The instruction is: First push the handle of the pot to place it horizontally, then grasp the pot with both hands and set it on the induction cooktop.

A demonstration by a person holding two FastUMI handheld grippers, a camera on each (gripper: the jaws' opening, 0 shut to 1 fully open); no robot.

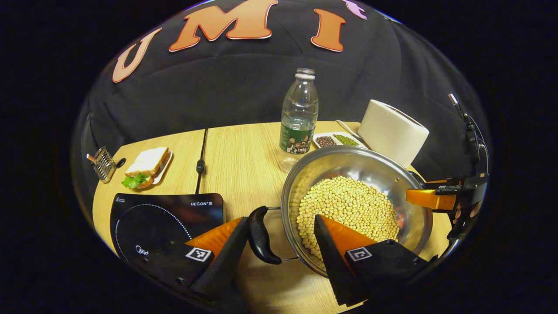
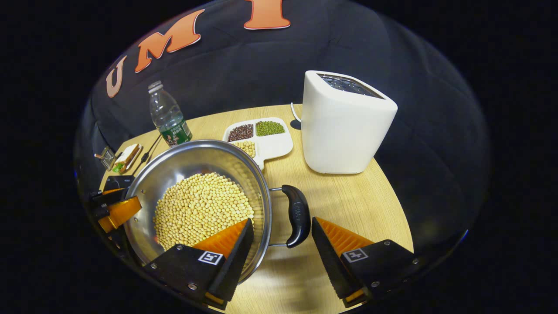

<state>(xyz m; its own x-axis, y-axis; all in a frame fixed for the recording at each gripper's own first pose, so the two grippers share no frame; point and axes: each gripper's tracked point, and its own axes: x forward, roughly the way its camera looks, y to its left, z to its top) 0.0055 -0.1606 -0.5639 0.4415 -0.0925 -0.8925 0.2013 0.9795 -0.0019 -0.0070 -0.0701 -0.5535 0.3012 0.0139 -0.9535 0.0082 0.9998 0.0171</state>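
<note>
A steel pot (image 1: 348, 163) holding soybeans (image 1: 344, 205) stands on the wooden table, just right of the black induction cooktop (image 1: 161, 218). Its black left handle (image 1: 261, 235) lies between the fingers of my left gripper (image 1: 279, 244), which is open, with one finger over the beans inside the rim. In the right gripper view, the pot (image 2: 183, 161) has its other black handle (image 2: 297, 216) between the fingers of my right gripper (image 2: 281, 244), also open, one finger inside the rim. Each view shows the opposite gripper across the pot: the right gripper (image 1: 436, 198) and the left gripper (image 2: 115, 211).
Behind the pot are a water bottle (image 1: 299, 117), a divided tray of beans (image 2: 261, 135) and a white toaster (image 2: 344, 122). A sandwich on a plate (image 1: 148, 165) and a small metal rack (image 1: 103, 163) sit far left. A black cable (image 1: 200, 165) runs to the cooktop.
</note>
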